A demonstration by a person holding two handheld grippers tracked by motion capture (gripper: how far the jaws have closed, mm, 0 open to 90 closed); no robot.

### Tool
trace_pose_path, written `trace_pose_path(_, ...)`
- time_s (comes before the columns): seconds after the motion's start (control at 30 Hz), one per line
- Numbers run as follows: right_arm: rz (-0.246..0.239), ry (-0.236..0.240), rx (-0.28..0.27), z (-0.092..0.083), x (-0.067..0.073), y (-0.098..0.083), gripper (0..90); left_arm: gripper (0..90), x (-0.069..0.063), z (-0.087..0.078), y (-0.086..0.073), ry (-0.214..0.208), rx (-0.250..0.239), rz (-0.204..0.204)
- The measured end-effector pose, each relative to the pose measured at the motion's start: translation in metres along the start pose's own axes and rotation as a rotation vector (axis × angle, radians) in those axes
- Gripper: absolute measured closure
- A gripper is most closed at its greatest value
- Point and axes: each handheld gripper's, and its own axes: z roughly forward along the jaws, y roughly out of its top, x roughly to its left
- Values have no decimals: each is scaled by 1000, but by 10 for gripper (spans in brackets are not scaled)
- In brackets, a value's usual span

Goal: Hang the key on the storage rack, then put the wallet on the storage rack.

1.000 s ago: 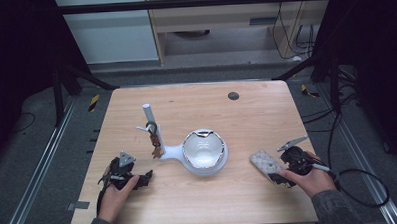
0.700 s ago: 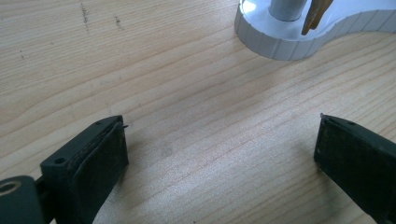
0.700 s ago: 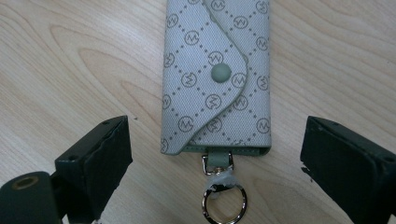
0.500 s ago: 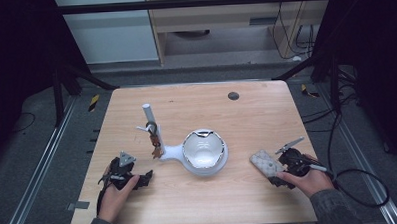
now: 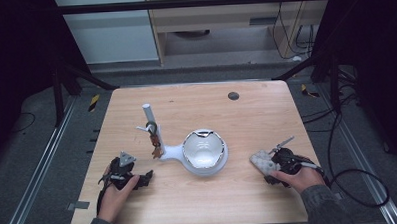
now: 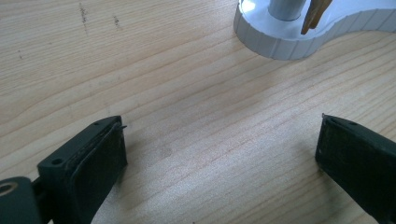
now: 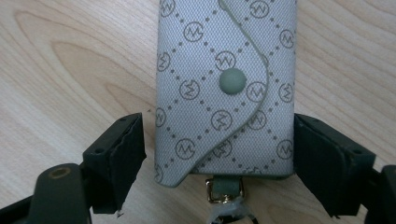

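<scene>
A grey patterned key pouch [image 7: 224, 88] with a snap button lies flat on the wooden table [image 5: 246, 110], also seen at the right as the pouch [image 5: 260, 162]. My right gripper [image 7: 219, 158] straddles its near end. Its jaws have just been closing around the pouch: one pad touches the pouch's edge and the other stands a sliver off it. In the high view the right gripper [image 5: 269, 165] rests low on the table in a person's hand. My left gripper [image 5: 146, 177] lies at the front left, and its jaws [image 6: 219, 154] are wide apart over bare wood.
A white stand with a round bowl [image 5: 203, 151] and an upright post [image 5: 148, 116] sits mid-table, with a key ring and tags [image 5: 154, 141] hanging from its hook. Its base [image 6: 289, 37] lies just ahead of the left gripper. A dark round spot [image 5: 233, 96] marks the far side.
The right gripper's jaws have drawn in around the pouch, which stays where it lay. The left hand and gripper have not moved.
</scene>
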Motion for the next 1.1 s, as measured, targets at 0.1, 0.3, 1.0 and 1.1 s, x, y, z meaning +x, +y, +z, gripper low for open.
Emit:
trace_pose_path(0.1,-10,-16,7,-1,-1,1,282,11,0,0,0,0,0,0)
trace_pose_path(0.3,-43,-16,13,-7,-1,3,312,11,0,0,0,-1,0,1)
trace_pose_path(1.0,-102,-32,-34,-51,3,17,312,10,0,0,0,-1,2,3)
trace_pose_path(1.1,-134,-40,-37,-61,8,23,312,9,0,0,0,-2,2,4)
